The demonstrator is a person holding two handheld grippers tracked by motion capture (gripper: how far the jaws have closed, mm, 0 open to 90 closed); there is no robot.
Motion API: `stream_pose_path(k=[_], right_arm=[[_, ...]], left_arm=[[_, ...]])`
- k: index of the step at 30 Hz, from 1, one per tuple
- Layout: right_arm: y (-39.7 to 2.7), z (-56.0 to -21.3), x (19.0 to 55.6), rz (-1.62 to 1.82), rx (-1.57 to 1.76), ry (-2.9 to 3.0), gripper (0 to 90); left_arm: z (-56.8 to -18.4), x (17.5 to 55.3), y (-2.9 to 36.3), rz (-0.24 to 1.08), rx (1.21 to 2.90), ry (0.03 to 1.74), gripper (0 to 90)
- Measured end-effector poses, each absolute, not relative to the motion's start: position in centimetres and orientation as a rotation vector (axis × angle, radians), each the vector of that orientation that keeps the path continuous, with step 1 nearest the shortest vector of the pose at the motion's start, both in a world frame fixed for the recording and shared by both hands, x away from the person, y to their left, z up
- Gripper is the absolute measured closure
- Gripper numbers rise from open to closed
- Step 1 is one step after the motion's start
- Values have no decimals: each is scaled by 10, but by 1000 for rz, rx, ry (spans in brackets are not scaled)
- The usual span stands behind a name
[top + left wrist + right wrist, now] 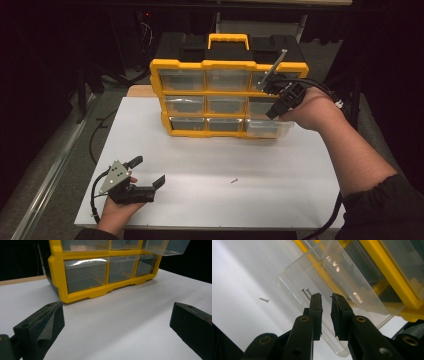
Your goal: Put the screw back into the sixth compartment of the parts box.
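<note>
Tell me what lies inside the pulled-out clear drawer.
In the clear drawer, two small screws lie near the right gripper; its fingers cover the rest of the drawer floor.

A white table (210, 165) takes up the lower middle of the high view, and a strip of bare wood shows at its far left edge. A yellow-framed organizer (227, 97) with clear drawers stands upright on it in the upper centre of the frame. One small screw (233, 181) lies alone on the white surface, right of centre in the lower half, well apart from the organizer.
</note>
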State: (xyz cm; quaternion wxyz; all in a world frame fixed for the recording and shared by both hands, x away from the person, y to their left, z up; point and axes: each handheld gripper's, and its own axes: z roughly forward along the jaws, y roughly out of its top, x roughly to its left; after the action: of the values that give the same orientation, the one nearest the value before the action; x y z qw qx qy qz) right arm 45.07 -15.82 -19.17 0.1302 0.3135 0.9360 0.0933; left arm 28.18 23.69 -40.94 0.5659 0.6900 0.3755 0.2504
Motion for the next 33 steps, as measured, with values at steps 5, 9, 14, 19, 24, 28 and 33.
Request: stream_pose_path(k=[5, 9, 14, 19, 24, 28, 33], right_arm=[[-161, -190, 444, 269, 914, 2727, 819], [-163, -192, 439, 263, 912, 2734, 821], [-162, -197, 431, 249, 907, 2754, 821], [-159, -204, 424, 231, 897, 2758, 820], [-156, -215, 418, 212, 874, 2780, 811], [-156, -222, 413, 223, 884, 2778, 786], [-154, -234, 407, 233, 874, 2797, 745]], left_arm=[[-409, 281, 236, 589, 1625, 880, 1], [-409, 282, 237, 588, 1623, 882, 1], [-409, 282, 236, 589, 1628, 879, 1], [-409, 282, 236, 588, 1630, 874, 1], [-409, 282, 236, 590, 1630, 873, 1], [-409, 282, 236, 589, 1630, 872, 1], [-409, 281, 235, 588, 1633, 872, 1]])
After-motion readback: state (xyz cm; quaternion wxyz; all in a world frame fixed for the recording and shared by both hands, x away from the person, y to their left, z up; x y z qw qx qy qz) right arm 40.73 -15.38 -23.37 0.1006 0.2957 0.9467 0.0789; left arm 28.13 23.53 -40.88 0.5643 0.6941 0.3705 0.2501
